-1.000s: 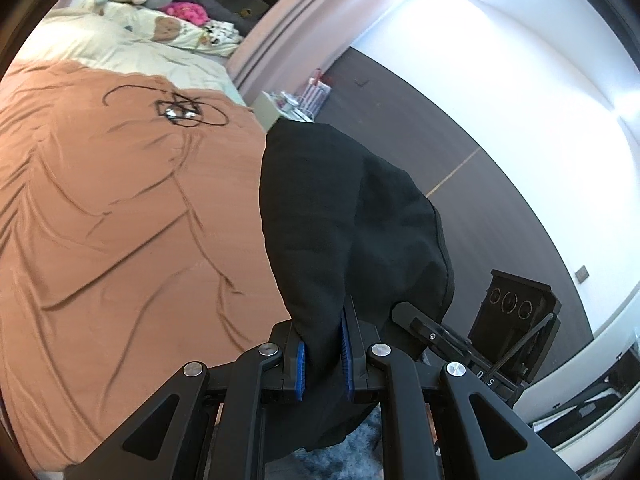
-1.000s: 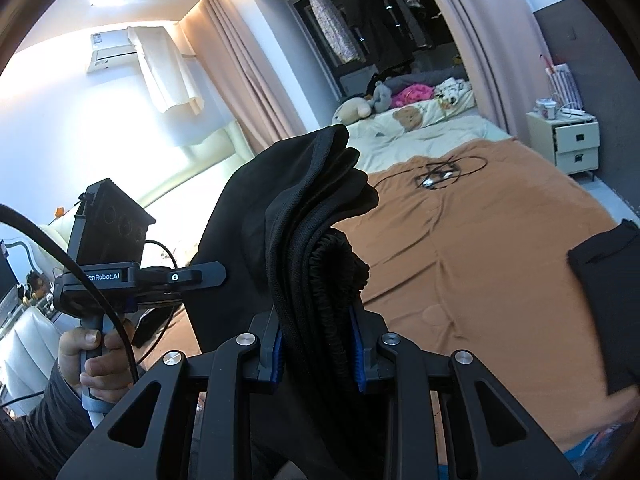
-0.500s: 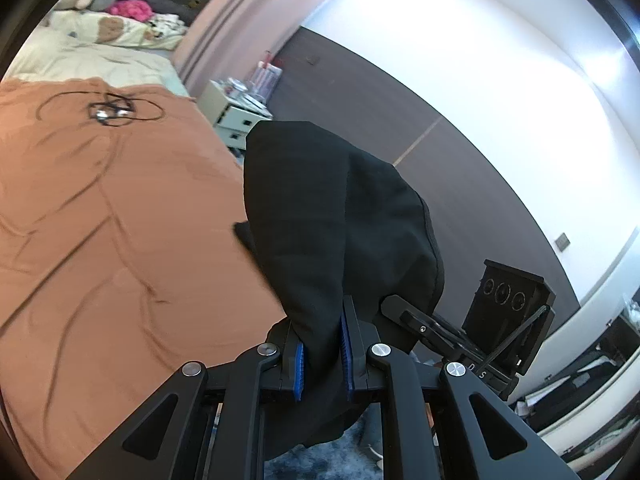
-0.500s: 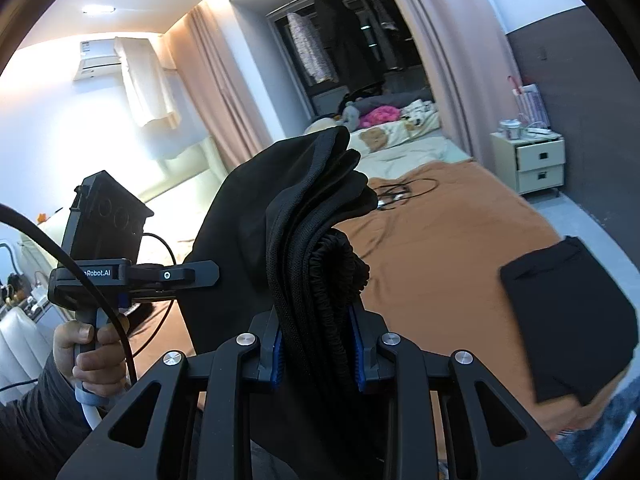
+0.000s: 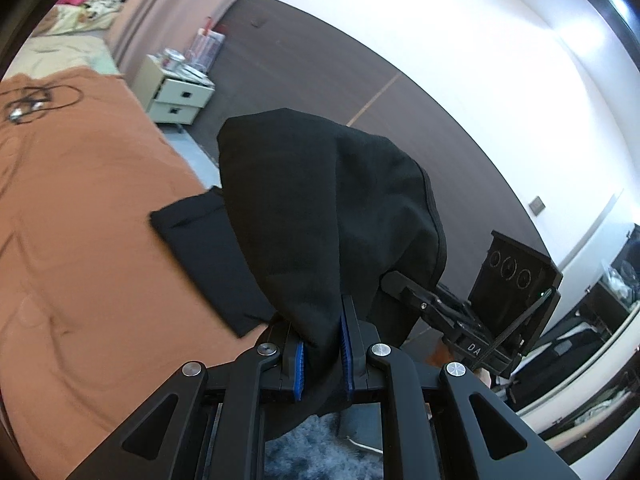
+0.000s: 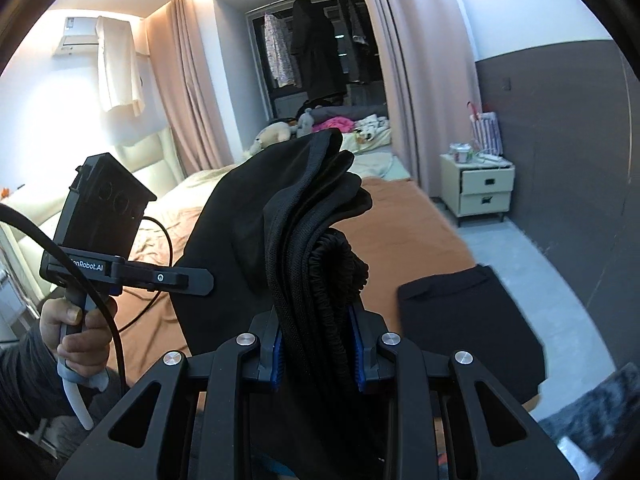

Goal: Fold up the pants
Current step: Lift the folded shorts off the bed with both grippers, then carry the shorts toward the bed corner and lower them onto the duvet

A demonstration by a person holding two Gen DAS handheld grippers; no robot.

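Observation:
Black pants hang bunched between both grippers, held up in the air beside the bed. My left gripper is shut on a fold of the black cloth. My right gripper is shut on a thick bunch of the pants with the elastic waistband showing. A folded black garment lies flat on the brown bedspread near the bed's edge; it also shows in the right wrist view. Each gripper's body shows in the other's view.
A white nightstand stands by the dark wall past the bed. A black cable with a small device lies on the bedspread. Pillows and soft toys sit at the head. A grey rug lies below.
Both grippers have swung to the right along the bed with the pants still held. The folded black garment on the bed's edge has come into view.

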